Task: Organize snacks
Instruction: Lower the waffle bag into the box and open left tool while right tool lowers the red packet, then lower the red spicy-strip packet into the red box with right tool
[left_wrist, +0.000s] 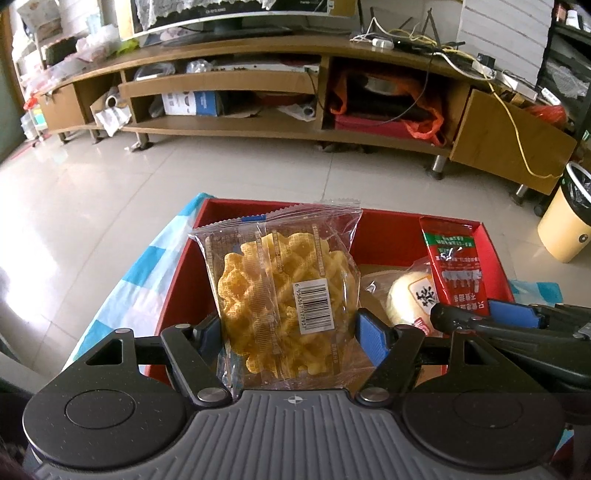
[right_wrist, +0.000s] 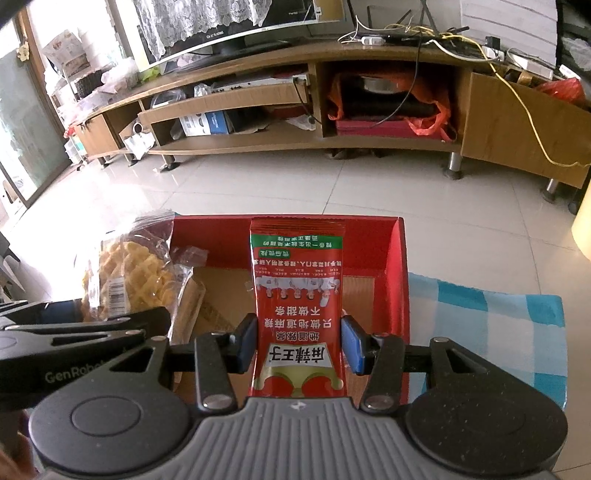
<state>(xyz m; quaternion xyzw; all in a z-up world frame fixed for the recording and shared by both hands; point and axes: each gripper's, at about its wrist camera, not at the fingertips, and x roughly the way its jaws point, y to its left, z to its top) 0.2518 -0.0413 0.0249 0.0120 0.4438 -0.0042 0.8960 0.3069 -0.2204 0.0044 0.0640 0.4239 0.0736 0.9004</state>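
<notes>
Left gripper (left_wrist: 290, 326) clamps waffle packet (left_wrist: 280, 295); right gripper (right_wrist: 298, 345) clamps red spicy-strip sachet (right_wrist: 298, 295), both above red box (right_wrist: 397, 295); wrapped bun (left_wrist: 410, 299) inside.

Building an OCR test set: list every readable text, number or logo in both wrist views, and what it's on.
"6 956367 777937", last digits uncertain: barcode label on the waffle snack bag, held in the left gripper.
"麻辣王子": band on the red spicy-strip packet, upside down, held in the right gripper.
"只做地道麻辣" and "不做甜条": same packet.
"GenRobo…", cut off: left gripper body.
Bun wrapper print, packet small print, shelf box: unreadable.
</notes>
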